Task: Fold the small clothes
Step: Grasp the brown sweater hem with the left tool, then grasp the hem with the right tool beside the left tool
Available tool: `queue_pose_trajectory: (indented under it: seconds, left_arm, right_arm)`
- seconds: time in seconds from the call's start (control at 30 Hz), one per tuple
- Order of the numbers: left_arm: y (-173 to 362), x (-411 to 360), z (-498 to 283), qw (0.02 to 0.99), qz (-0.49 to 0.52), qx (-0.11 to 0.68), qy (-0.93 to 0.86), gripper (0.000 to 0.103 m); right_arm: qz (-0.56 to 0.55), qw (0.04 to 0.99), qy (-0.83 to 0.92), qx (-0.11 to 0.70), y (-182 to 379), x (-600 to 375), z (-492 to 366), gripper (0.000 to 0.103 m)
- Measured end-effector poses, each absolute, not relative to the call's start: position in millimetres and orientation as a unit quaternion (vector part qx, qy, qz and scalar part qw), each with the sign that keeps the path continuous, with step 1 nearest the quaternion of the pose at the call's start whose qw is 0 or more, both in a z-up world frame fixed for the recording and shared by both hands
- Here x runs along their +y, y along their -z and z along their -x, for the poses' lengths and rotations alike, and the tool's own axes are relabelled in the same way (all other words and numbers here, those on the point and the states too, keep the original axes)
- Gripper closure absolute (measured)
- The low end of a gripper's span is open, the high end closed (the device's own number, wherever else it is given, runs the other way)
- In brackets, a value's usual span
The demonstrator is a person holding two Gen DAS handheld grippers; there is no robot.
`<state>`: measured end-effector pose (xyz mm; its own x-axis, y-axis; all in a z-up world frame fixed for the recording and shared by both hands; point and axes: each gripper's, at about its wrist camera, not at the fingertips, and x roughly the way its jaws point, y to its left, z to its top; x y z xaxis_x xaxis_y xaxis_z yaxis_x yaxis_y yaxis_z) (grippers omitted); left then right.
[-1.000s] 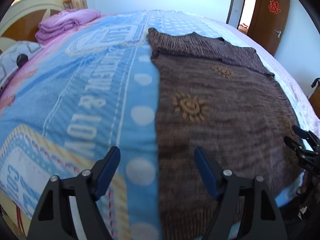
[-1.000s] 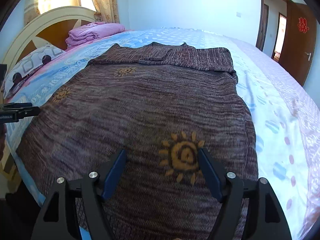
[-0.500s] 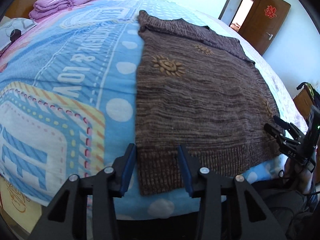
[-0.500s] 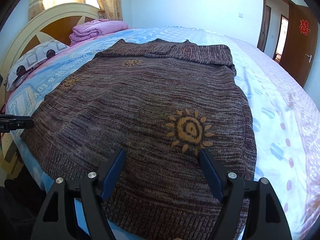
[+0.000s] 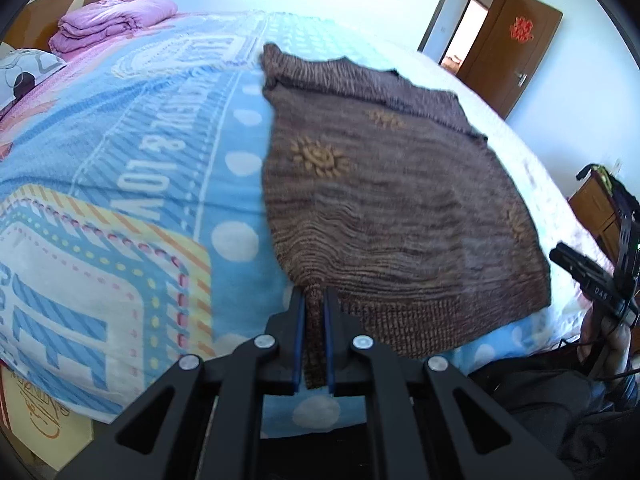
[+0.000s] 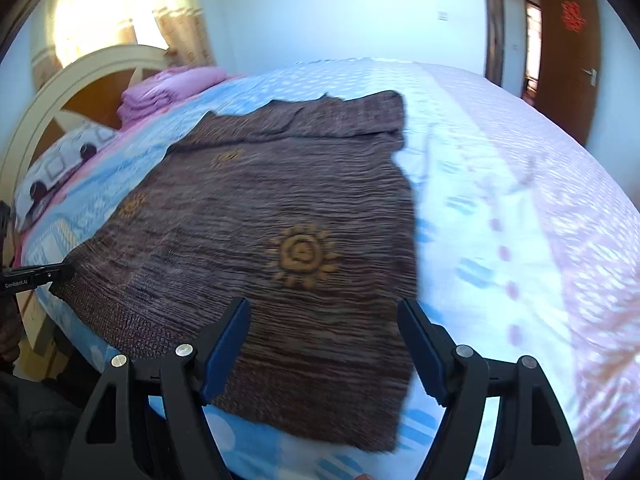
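A brown knitted sweater [image 5: 392, 184] with orange sun motifs lies flat on the bed, its ribbed hem toward me; it also shows in the right wrist view [image 6: 256, 216]. My left gripper [image 5: 314, 300] is shut on the hem's near left corner, and the cloth is pinched between the blue pads. My right gripper [image 6: 324, 316] is open above the hem near its right corner, its fingers astride the cloth without touching it. The right gripper also shows at the right edge of the left wrist view [image 5: 588, 276], and the left gripper at the left edge of the right wrist view [image 6: 36, 276].
The bed has a blue patterned cover [image 5: 120, 184] and a pale sheet [image 6: 520, 216]. Folded pink bedding [image 5: 112, 24] and a pillow [image 6: 60, 168] lie by the headboard [image 6: 80, 80]. A brown door [image 5: 516, 40] stands at the far right.
My left gripper closed on the sweater's hem corner, which is now bunched between the pads. My right gripper drew back toward the hem and stayed open.
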<state>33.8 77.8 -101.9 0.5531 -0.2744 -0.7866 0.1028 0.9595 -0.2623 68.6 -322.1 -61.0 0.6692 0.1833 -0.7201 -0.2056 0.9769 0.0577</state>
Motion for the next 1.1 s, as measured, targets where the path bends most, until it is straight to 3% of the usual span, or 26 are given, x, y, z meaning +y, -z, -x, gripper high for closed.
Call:
queue_pose_trajectory:
  seconds: [0.37,0.43,0.5,0.53,0.57,0.6,0.67,1.1]
  left_arm:
    - [112.7,78.2,-35.9,0.870,0.096,0.470,0.111,0.094]
    - [115.9,77.4,-36.0,0.868,0.095,0.474,0.109,0.094]
    - [119.0,75.4,-36.9,0.868,0.091,0.477,0.108,0.094]
    - [120.0,75.0,-36.9,0.867,0.091,0.477,0.109,0.094]
    - [121.1,75.0,-36.9,0.866,0.092,0.479,0.110,0.094]
    - [121.5,75.3,-36.9,0.866,0.092,0.479,0.110,0.094]
    - [121.1,76.8,-37.0,0.866,0.095,0.478,0.114,0.094]
    - [70.5,88.2,-33.5,0.894,0.119,0.406,0.145,0.095]
  right_arm:
    - [-0.035,0.883,-0.091,0.458,85.9,-352.9,-59.8,0.030]
    - [-0.041,0.875,-0.088,0.474,95.4,-353.2,-61.6,0.042]
    - [-0.039,0.873,-0.091,0.477,99.6,-350.1,-59.6,0.045]
    - [-0.031,0.874,-0.094,0.477,99.3,-347.6,-59.0,0.057]
    - [-0.027,0.873,-0.097,0.477,99.1,-346.1,-58.4,0.078]
    - [-0.031,0.871,-0.101,0.480,99.8,-347.1,-58.1,0.089]
    - [-0.042,0.867,-0.110,0.484,99.7,-350.5,-58.0,0.096]
    - [-0.133,0.901,-0.183,0.369,33.9,-373.6,-35.6,0.098]
